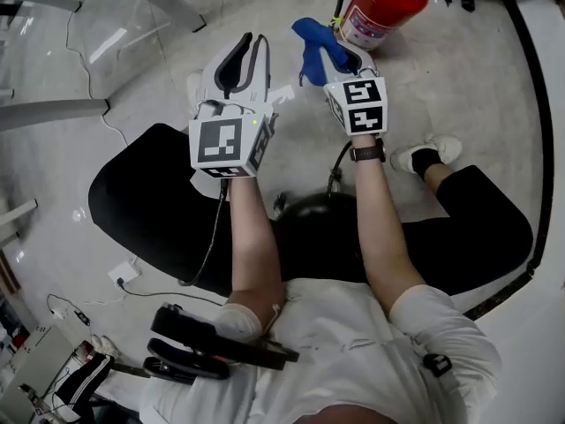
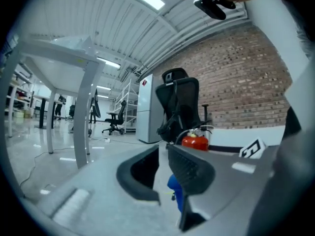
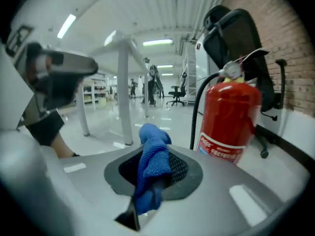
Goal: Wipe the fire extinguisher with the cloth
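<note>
Just short of the extinguisher [image 3: 230,117], which stands on the floor, right hand-held gripper [image 3: 156,177] clamps the cloth [image 3: 150,146]. Left hand-held gripper [image 2: 163,173] sits farther back, jaws barely parted, empty. Best approach: press loose cloth flat on cylinder, stroke downward.

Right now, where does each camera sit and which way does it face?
Head view: on the person's head, facing steeply down; shows forearms, left gripper, right gripper.
Left gripper view: on the left gripper, along its open jaws toward the fire extinguisher.
Right gripper view: on the right gripper, along jaws shut on the blue cloth.
All share the fire extinguisher and cloth.
</note>
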`<state>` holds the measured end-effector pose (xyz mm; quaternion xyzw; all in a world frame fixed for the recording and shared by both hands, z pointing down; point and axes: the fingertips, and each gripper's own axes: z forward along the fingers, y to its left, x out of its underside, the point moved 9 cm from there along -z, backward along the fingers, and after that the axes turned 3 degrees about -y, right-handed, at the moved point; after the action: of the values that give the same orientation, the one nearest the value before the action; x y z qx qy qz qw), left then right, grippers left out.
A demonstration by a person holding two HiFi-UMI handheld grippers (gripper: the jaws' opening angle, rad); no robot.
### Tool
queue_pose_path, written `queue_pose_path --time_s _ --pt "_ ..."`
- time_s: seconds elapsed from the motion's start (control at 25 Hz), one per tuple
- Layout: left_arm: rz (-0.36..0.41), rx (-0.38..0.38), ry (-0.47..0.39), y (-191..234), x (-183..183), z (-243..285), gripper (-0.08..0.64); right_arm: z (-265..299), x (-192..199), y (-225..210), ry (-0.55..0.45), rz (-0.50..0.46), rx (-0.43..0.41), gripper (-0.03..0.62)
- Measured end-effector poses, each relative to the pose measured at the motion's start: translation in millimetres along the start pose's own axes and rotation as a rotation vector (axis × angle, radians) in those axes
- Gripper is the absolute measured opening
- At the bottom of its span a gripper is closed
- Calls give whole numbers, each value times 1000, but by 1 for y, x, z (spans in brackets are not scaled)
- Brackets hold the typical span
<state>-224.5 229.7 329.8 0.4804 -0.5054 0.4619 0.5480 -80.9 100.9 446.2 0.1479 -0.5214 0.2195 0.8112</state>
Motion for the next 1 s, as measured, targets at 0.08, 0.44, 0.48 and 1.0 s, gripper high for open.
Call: queue_pose_path --time_s 0.08,0.44,0.48,1.0 --pt "19 21 -12 -20 -14 -7 60 -41 -8 -6 -97 55 -17 63" --pt "6 105 -71 -91 4 -33 60 -144 5 0 -307 108 37 64" --pt "14 113 -82 -99 1 -38 60 -155 6 4 -319 81 34 64" --pt "99 158 -229 -98 -31 -53 60 -175 -28 9 -461 32 99 66"
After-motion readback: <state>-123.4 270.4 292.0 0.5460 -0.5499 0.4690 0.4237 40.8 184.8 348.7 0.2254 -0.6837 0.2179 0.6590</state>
